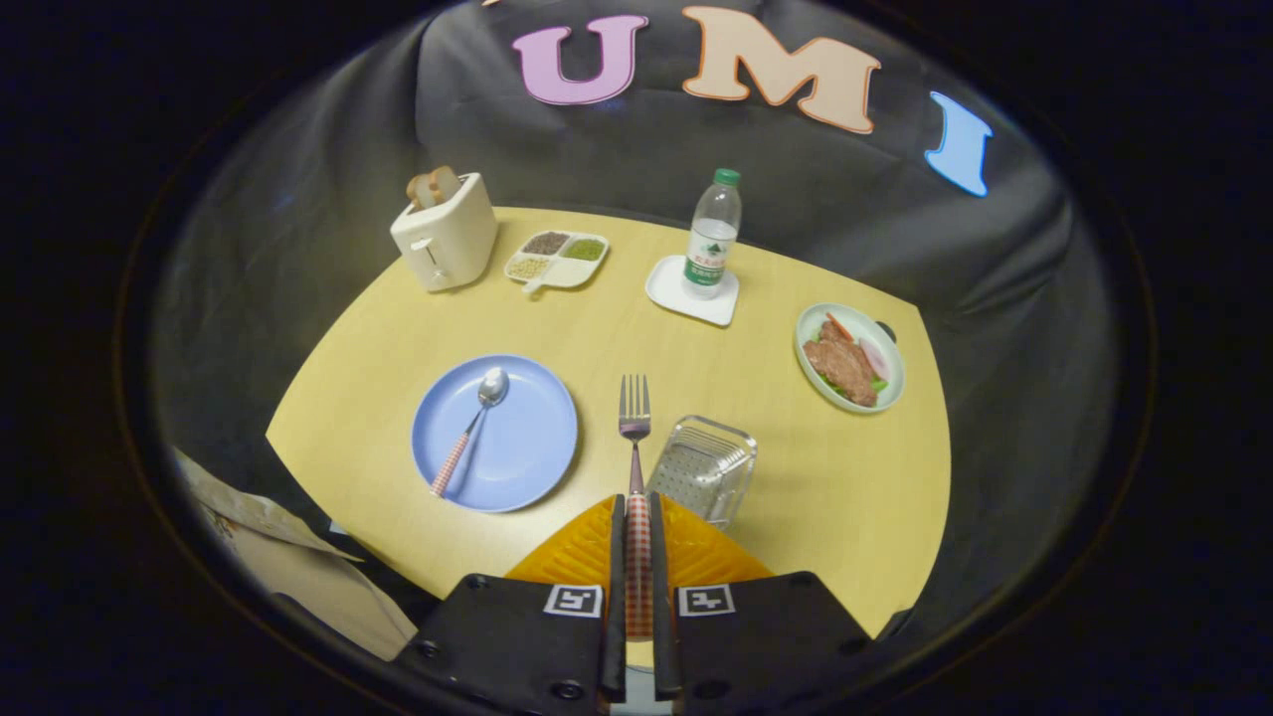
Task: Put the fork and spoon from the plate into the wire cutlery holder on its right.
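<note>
While my claw (636,517) is closed on the fork (635,467), both fingers (615,567) pressing the red-and-white checked handle between them, the tines point straight ahead toward twelve o'clock, raised above the yellow table (776,497). Just beyond my fingertips, at about one o'clock, stands the wire cutlery holder (704,469), its open top seen from above and its near edge close beside the fork's neck. At roughly ten o'clock from my fingers lies the blue plate (517,457), and the spoon (471,430) rests on it, bowl toward the far side, checked handle running back toward me and reaching the plate's near-left rim. Farther off at eleven o'clock sits a cream toaster (445,236) with bread slices (433,186) sticking up from it, and just to its right a divided dish (557,261) of grains. Near twelve to one o'clock a water bottle (712,235) with a green cap stands upright on a white square coaster (686,298). At two o'clock, well apart from the holder, a white plate of meat and vegetables (849,358) sits near the table's edge. Orange padding (696,547) shows around my fingers.
</note>
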`<state>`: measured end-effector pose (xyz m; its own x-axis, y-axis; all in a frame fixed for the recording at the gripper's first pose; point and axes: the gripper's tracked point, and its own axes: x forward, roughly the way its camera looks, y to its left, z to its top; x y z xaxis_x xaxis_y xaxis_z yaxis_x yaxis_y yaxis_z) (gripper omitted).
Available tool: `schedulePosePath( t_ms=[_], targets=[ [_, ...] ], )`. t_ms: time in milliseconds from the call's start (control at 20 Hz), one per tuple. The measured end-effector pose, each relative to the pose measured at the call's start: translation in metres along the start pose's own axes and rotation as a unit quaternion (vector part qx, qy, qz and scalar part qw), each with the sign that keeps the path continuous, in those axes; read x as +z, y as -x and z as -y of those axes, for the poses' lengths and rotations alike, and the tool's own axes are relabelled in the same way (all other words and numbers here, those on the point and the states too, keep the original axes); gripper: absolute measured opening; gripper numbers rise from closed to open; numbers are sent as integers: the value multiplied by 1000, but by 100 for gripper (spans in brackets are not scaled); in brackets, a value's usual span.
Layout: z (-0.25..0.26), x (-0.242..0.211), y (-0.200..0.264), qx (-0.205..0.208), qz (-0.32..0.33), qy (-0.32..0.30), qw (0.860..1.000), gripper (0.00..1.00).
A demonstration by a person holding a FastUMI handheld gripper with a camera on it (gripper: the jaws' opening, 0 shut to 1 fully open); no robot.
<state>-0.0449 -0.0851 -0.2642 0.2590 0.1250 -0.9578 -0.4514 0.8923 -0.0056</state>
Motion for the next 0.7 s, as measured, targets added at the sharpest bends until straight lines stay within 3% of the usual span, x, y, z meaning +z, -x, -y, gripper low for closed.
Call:
schedulePosePath(
  t_ms=[700],
  targets=[
    [43, -39, -28, 3, -129, 42, 991, 14]
  ],
)
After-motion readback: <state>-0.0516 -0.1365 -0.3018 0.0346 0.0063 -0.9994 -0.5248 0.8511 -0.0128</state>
